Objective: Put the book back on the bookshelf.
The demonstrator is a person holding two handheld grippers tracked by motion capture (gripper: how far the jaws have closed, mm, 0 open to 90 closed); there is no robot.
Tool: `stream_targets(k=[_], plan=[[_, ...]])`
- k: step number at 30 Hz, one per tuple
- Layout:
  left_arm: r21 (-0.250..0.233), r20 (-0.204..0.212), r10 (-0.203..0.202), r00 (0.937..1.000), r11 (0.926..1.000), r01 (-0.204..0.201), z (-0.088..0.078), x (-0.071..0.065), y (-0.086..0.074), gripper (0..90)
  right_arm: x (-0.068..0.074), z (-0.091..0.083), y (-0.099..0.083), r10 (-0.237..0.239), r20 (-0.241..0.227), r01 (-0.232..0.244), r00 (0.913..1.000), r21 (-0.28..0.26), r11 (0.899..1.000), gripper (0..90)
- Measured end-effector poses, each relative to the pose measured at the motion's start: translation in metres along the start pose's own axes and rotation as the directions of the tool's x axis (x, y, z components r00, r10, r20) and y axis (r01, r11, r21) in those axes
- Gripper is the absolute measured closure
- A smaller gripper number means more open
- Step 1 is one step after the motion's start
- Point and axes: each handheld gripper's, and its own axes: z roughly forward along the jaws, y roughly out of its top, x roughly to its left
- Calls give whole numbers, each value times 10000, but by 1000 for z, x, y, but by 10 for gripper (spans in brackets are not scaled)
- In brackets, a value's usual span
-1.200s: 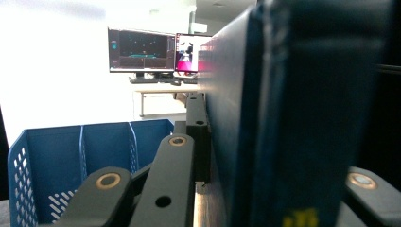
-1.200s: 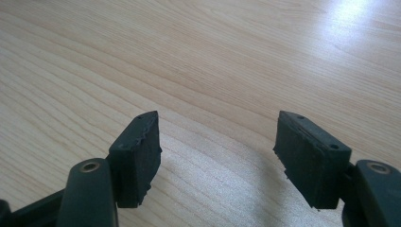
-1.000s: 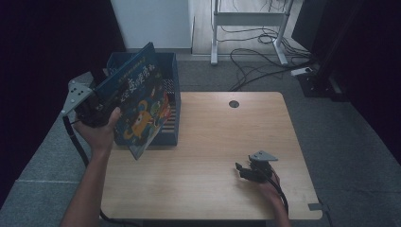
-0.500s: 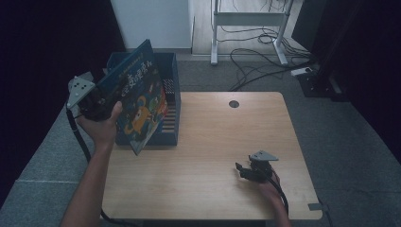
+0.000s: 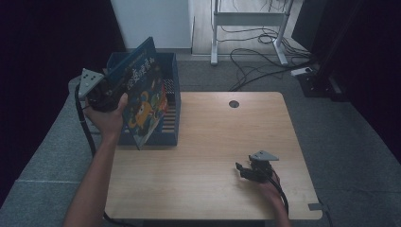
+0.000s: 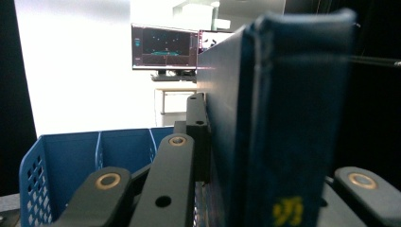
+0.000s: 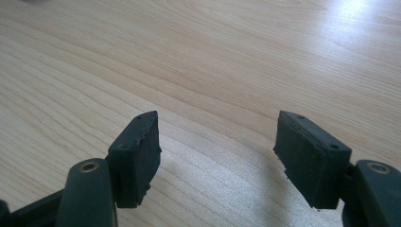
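A blue picture book (image 5: 142, 97) with a bright cartoon cover hangs tilted over the blue slotted crate (image 5: 173, 80) at the table's left edge. My left gripper (image 5: 115, 86) is shut on the book near its spine, held by a hand at the crate's left side. In the left gripper view the book's dark blue spine (image 6: 288, 118) stands upright between the jaws of my left gripper (image 6: 265, 156), with the crate's wall (image 6: 71, 156) below. My right gripper (image 5: 242, 170) rests low on the wooden table (image 5: 213, 132) at the front right, open with nothing between its pads (image 7: 137, 151).
A round cable hole (image 5: 233, 103) sits near the table's far edge. Behind the table stand a metal desk frame (image 5: 246, 19) and loose cables (image 5: 255, 61) on the grey floor. Dark equipment (image 5: 326, 71) stands at the back right.
The left hand has carried the book a little farther back over the crate. The right gripper has stayed where it was.
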Motion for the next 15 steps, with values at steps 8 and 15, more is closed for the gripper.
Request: stream_targets(k=[8, 15], plan=[[93, -205, -196, 9996, 9998, 197, 12, 4, -3, 818, 0, 0, 0, -21, -71, 21, 10000, -6, 10000, 311], [427, -252, -515, 9984, 9977, 526, 17, 16, -10, 822, 0, 0, 0, -73, -55, 73, 10000, -12, 10000, 316]])
